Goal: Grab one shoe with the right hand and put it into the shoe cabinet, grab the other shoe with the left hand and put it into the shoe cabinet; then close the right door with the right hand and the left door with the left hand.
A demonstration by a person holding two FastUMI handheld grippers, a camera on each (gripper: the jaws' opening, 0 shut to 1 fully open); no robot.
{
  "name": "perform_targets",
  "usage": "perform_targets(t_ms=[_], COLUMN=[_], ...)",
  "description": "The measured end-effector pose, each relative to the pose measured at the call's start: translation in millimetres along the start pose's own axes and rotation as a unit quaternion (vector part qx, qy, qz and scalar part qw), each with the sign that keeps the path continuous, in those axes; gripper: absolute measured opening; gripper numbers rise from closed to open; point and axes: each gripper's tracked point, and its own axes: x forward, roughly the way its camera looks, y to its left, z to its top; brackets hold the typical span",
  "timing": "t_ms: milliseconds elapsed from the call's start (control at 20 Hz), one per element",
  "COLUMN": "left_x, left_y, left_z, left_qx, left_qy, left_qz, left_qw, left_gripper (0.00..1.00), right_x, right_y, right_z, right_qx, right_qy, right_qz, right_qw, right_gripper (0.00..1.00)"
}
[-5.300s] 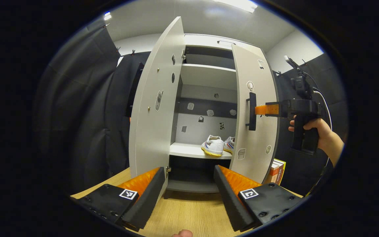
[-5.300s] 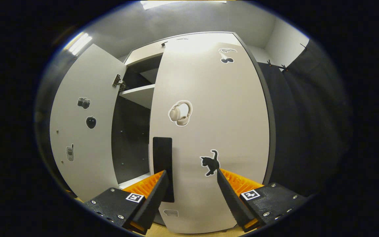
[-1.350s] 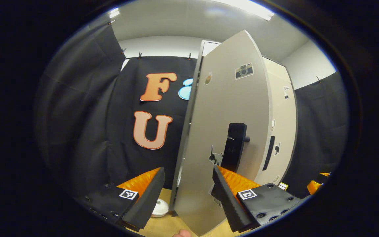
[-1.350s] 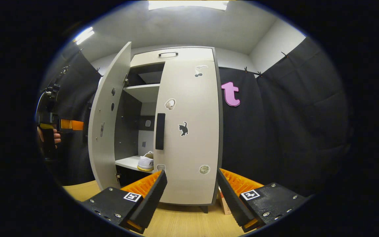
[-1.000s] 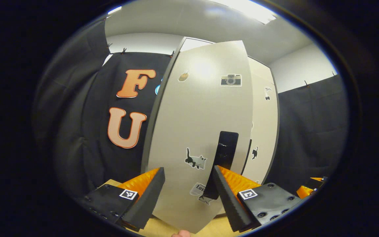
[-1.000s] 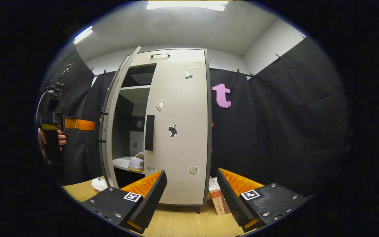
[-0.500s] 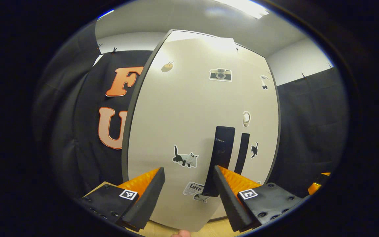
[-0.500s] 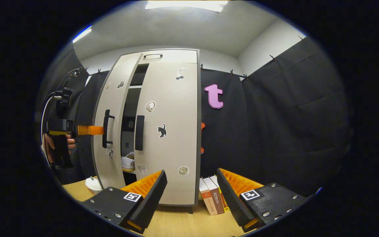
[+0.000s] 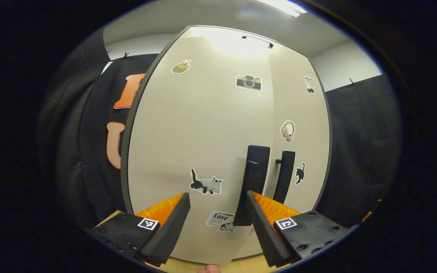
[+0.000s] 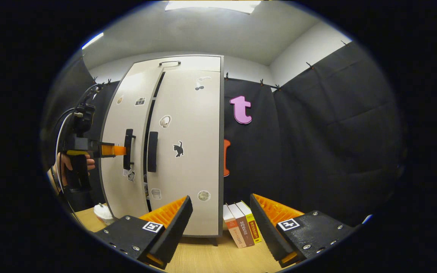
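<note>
The shoe cabinet's (image 10: 188,151) left door (image 9: 188,144) is nearly flush with the right door (image 10: 188,125), a thin dark gap between them. My left gripper (image 9: 216,212) is up against the left door with its fingers spread, the right finger (image 9: 264,216) by the black handle (image 9: 254,182). My right gripper (image 10: 218,216) hangs open, well back, over the wooden table (image 10: 211,259), books (image 10: 241,223) beside the cabinet.

In the right gripper view we cannot tell whether the left door (image 10: 121,151) sits fully shut against the shoe cabinet (image 10: 203,64); a dark slit remains beside the right door (image 10: 188,151). The left claw (image 10: 121,150) meets the door handle (image 10: 128,148), too small to judge contact. A white object (image 10: 102,213) on the bench (image 10: 203,258) is half hidden.
</note>
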Motion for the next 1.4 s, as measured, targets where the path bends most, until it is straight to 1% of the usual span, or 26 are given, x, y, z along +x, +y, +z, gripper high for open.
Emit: perform_targets(t_ms=[50, 550, 700, 750, 800, 850, 950, 1250, 1400], left_x=[2.8, 16.1, 6.1, -2.9, -14.0, -26.3, -51.5, -135.7, -174.3], left_y=[-0.7, -1.3, 2.8, 3.2, 5.5, 8.8, 14.5, 31.7, 31.2], left_z=[-1.2, -2.4, -6.8, -6.6, -4.6, -2.3, 2.0, 4.9, -3.4], left_qx=[0.001, 0.003, -0.007, -0.013, -0.017, -0.023, -0.029, -0.019, -0.008], left_qy=[-0.001, -0.002, 0.005, 0.003, -0.002, -0.007, -0.014, -0.034, -0.027], left_qz=[0.0, 0.006, 0.013, 0.013, 0.015, 0.018, 0.022, 0.049, 0.054], left_qw=[1.0, 1.0, 1.0, 1.0, 1.0, 1.0, 0.999, 0.998, 0.998], left_gripper=[0.96, 0.96, 0.96, 0.96, 0.99, 0.96, 0.96, 0.96, 0.96], right_x=[1.9, 6.6, 5.7, 5.0, 4.6, 5.2, 5.1, 5.2, 3.8], right_y=[-0.2, 1.3, 4.3, 5.5, 7.4, 9.2, 12.3, 24.8, 31.7], right_z=[0.0, 0.3, -1.1, -1.2, -1.1, -2.0, -1.9, -2.1, -6.4], right_qx=[0.001, -0.001, -0.004, -0.003, -0.003, -0.002, 0.001, 0.015, 0.018], right_qy=[0.0, -0.001, 0.0, 0.0, 0.0, 0.001, 0.003, 0.004, 0.008], right_qz=[-0.001, 0.005, 0.008, 0.011, 0.014, 0.017, 0.023, 0.039, 0.046], right_qw=[1.0, 1.0, 1.0, 1.0, 1.0, 1.0, 1.0, 0.999, 0.999], right_gripper=[0.94, 0.94, 0.94, 0.94, 0.94, 0.94, 0.94, 0.94, 0.94])
